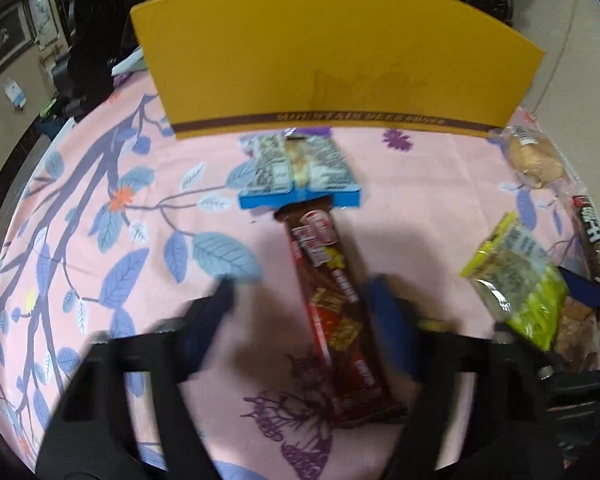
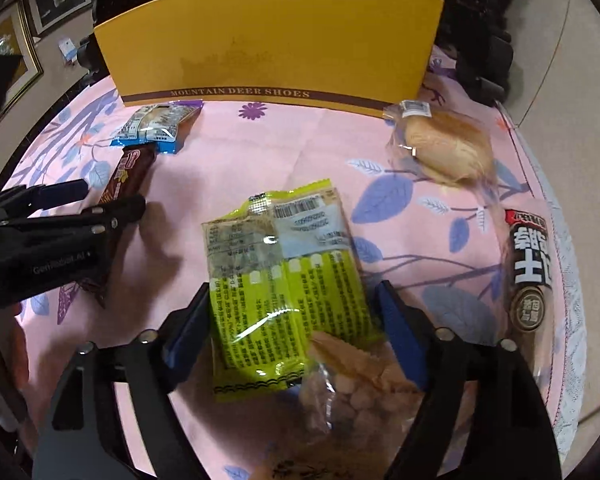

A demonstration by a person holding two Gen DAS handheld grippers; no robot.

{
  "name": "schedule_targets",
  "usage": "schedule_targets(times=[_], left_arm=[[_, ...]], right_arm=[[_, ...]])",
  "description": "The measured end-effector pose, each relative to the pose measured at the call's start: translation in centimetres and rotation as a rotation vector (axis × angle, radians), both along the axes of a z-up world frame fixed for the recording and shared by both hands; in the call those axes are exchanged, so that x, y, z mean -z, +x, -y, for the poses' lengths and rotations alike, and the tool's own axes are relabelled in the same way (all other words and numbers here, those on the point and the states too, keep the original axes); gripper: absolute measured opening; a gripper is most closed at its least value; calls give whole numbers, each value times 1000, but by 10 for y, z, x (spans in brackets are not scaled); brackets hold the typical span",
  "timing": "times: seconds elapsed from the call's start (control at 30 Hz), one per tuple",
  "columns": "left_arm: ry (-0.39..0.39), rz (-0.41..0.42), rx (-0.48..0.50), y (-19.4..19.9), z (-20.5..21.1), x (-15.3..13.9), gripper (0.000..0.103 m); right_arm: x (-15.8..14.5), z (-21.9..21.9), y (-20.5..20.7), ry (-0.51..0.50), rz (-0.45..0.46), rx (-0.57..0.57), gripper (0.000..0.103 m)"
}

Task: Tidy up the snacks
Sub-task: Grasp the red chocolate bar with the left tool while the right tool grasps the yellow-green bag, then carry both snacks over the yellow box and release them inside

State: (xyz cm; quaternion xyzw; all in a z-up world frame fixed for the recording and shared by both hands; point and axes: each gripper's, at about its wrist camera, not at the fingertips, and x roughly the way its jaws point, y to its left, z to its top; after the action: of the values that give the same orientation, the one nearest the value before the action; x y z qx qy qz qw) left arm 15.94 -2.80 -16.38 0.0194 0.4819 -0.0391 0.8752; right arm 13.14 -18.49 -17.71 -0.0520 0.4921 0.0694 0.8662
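A long brown-and-red snack bar (image 1: 332, 312) lies on the pink floral cloth between the fingers of my open left gripper (image 1: 300, 292); the fingers do not touch it. A blue-edged clear packet (image 1: 300, 172) lies just beyond the bar. My open right gripper (image 2: 292, 300) straddles a lime-green packet (image 2: 284, 280), which rests partly on a clear bag of round biscuits (image 2: 356, 392). The left gripper (image 2: 112, 204) shows at the left of the right wrist view, over the bar (image 2: 128, 176).
A yellow shoe box (image 1: 332, 60) stands at the far edge of the table. A wrapped bun (image 2: 448, 148) lies at the back right. A black-labelled packet (image 2: 528, 264) lies by the right table edge. The pink cloth (image 2: 292, 152) is bare between them.
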Motion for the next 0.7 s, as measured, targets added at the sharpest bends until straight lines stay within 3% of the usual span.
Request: schedule_targets(times=[0.03, 0.1, 0.2, 0.27, 0.3, 0.4, 0.53, 0.7], left_arm=[[2, 1, 2, -1, 1, -2, 25], [-16, 1, -1, -3, -4, -2, 24], [-31, 2, -1, -8, -6, -4, 24], [-59, -5, 3, -10, -12, -5, 24], [-74, -9, 4, -13, -16, -6, 24], [-96, -3, -1, -22, -30, -11, 24], [-117, 25, -11, -41, -54, -25, 24], [-140, 65, 1, -60, -71, -48, 24]], right_arm=[[2, 0, 2, -6, -7, 21, 95], [5, 3, 6, -1, -5, 33, 102], [6, 3, 3, 4, 38, 15, 101], [-1, -1, 1, 15, 51, -9, 74], [-3, -2, 3, 13, 39, -7, 68], [-9, -2, 5, 88, 19, 2, 67], [-40, -12, -9, 97, 124, 8, 67], [-64, -18, -21, 108, 178, 17, 67]])
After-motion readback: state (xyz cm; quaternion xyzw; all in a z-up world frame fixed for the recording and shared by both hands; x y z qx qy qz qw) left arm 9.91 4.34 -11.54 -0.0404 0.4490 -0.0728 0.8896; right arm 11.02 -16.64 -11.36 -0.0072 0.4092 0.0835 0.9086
